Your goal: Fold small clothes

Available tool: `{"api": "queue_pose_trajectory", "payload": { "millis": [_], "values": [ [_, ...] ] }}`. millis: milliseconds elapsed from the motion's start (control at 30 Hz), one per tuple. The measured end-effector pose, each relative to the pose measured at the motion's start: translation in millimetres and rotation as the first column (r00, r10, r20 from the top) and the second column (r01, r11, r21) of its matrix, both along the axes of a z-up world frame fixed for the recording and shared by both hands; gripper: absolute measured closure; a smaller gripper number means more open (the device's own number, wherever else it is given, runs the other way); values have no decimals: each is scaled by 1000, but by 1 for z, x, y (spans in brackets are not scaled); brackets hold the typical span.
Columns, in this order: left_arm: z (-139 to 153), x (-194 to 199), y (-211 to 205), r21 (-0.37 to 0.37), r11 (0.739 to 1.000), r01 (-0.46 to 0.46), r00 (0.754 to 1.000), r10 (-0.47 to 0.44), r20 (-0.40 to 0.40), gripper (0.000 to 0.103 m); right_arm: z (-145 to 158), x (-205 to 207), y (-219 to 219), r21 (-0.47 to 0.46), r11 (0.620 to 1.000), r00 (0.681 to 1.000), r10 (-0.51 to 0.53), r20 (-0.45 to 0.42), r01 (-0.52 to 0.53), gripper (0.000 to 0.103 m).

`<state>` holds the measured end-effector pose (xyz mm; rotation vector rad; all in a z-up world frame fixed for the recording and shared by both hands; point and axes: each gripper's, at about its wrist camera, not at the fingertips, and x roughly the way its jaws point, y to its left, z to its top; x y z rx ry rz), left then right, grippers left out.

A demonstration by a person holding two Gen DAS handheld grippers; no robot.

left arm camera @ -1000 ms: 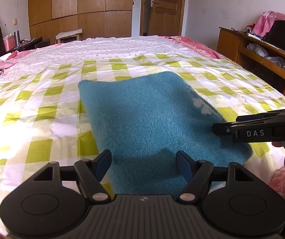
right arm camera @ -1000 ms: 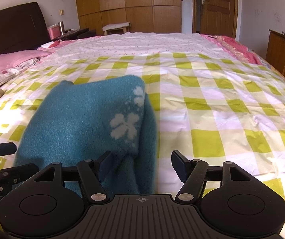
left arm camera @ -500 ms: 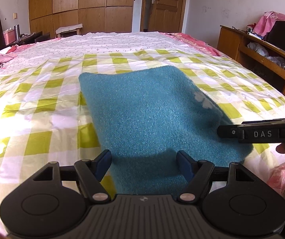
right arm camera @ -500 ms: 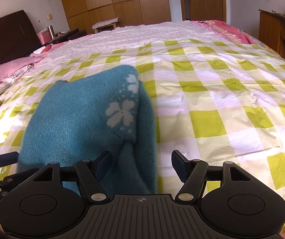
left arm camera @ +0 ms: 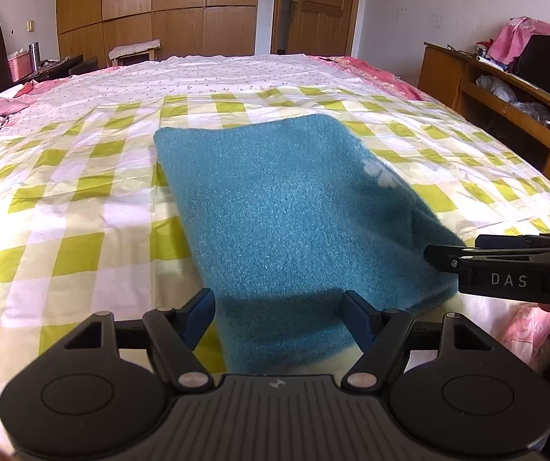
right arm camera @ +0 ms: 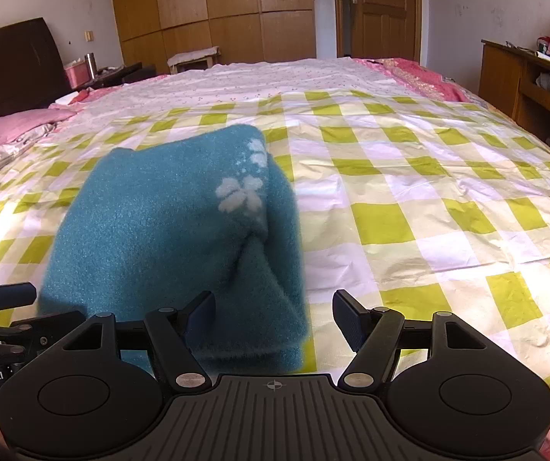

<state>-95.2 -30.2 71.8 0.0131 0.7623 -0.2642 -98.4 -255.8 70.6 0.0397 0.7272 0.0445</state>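
Teal fuzzy garment (right arm camera: 152, 238) with white flower prints (right arm camera: 238, 196) — sitting on a yellow-green and white checked bedsheet (right arm camera: 409, 199).

home bedroom, big bed (right arm camera: 428, 146) with checked sheet, dark headboard (right arm camera: 9, 73), wooden wardrobe (left arm camera: 152, 11), panel door (right arm camera: 384, 11), cluttered sideboard (left arm camera: 505, 100)

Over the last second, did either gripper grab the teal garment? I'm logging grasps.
No grasp. Both the left gripper and right gripper stayed open, drifting only slightly near the teal garment's near edge. It stayed folded on the checked sheet.
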Motion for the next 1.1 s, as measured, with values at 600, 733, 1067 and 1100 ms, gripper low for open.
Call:
{"api": "queue_pose_trajectory", "payload": {
  "millis": [600, 733, 1067, 1100],
  "values": [
    [-13, -21, -4, 73, 996, -45, 999, 45, 1, 21, -8, -39, 23, -10, 999, 999, 36, -27, -36, 34],
    [-14, -24, -6, 110, 992, -61, 998, 59, 18, 16, -9, -42, 29, -18, 999, 998, 49, -31, -50, 34],
    [-12, -25, -12, 168, 983, -73, 997, 71, 21, 13, -14, -44, 29, -15, 999, 998, 35, -61, -36, 34],
    [-13, -26, -13, 176, 982, -73, 997, 70, 23, 13, -14, -44, 29, -18, 999, 997, 36, -62, -37, 34]
  ]
}}
